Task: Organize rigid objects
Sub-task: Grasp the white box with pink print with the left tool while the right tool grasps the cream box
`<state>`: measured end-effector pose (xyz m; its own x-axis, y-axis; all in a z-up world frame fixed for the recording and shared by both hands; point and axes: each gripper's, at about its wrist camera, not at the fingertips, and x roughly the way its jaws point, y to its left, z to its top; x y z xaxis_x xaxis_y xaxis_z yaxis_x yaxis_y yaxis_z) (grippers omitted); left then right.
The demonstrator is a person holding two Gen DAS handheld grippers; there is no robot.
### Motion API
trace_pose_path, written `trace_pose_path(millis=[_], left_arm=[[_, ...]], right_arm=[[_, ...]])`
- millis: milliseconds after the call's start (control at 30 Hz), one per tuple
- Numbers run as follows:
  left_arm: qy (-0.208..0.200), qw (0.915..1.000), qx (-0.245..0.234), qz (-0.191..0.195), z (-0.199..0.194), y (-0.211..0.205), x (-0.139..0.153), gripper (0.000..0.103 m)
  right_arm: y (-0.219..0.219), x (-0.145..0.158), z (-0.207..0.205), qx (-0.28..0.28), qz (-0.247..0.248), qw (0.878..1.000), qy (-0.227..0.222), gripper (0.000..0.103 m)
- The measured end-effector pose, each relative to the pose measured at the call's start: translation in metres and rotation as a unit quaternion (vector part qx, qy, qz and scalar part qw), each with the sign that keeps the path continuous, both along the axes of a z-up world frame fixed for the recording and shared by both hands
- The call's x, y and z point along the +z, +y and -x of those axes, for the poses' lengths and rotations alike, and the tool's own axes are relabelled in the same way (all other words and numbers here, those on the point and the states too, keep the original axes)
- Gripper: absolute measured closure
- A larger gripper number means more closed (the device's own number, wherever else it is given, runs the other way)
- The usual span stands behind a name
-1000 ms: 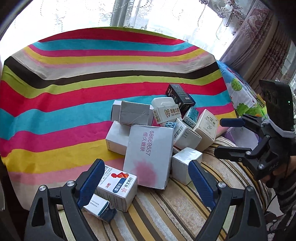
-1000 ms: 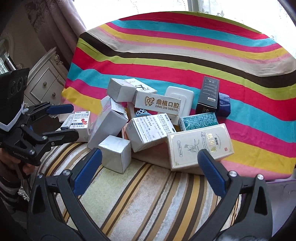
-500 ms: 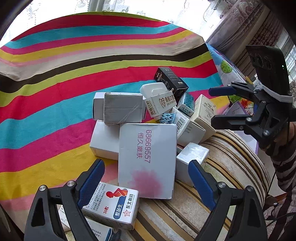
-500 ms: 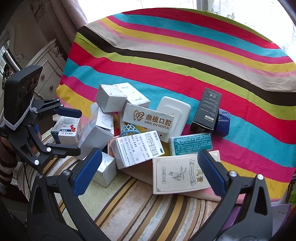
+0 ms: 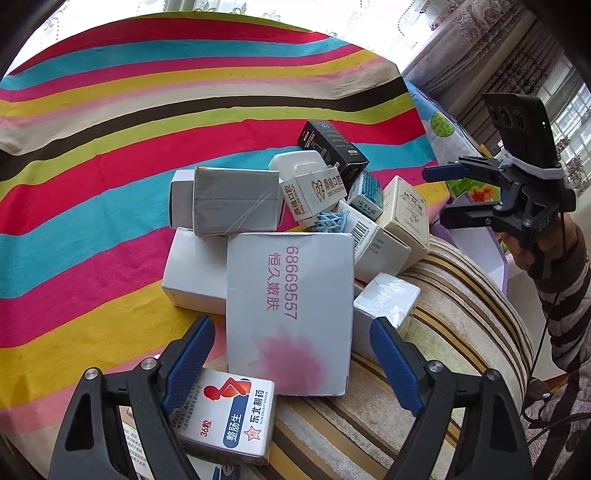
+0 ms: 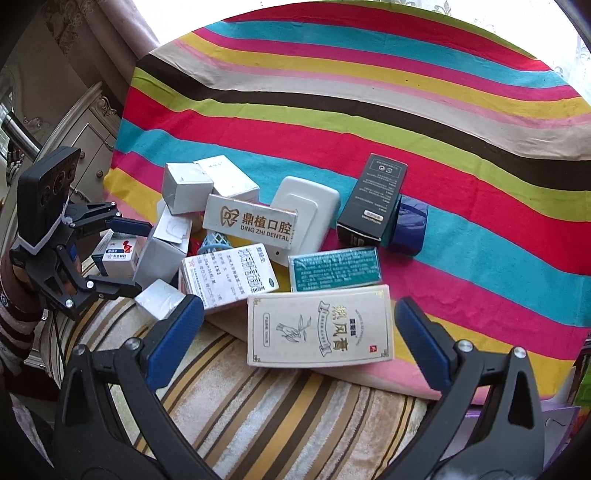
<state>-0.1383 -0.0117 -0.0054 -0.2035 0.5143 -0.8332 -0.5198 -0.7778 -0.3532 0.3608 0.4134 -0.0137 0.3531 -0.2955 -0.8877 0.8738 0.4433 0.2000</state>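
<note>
Bright window [image 5: 207,5] behind lace curtains; patterned drapes [image 5: 491,48] on one side, an ornate pale cabinet [image 6: 86,140]

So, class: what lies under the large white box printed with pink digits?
The large white box leans on a plain white box at one side and overlaps a red-and-blue medicine box at its near end. Whatever lies beneath its middle is covered.

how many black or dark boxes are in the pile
1: the black box lies at the far right of the pile on the striped cloth, beside a blue cylinder. The teal box nearer the camera is not counted. Others may be hidden under the pile.
</note>
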Motion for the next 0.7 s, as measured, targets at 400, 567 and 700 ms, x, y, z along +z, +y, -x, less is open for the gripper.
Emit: trace_pose_path(millis=[400, 567, 700], left_arm=[[-0.02, 0.9998, -0.001, -0.009, 0.007, 0.003, -0.009, 0.035], [-0.017, 0.9996, 0.011, -0.022, 0.006, -0.003, -0.004, 0.036], [-0.013, 0.9981, 0.032, -0.05, 0.006, -0.014, 0.007, 0.036]], right_arm=[[-0.001, -0.02, -0.008, 0.068, 0.001, 0.994, 0.081, 0.0], [-0.004, -0.035, -0.011, 0.07, -0.014, 0.993, 0.095, 0.0], [-0.011, -0.042, -0.008, 0.059, -0.028, 0.995, 0.081, 0.0]])
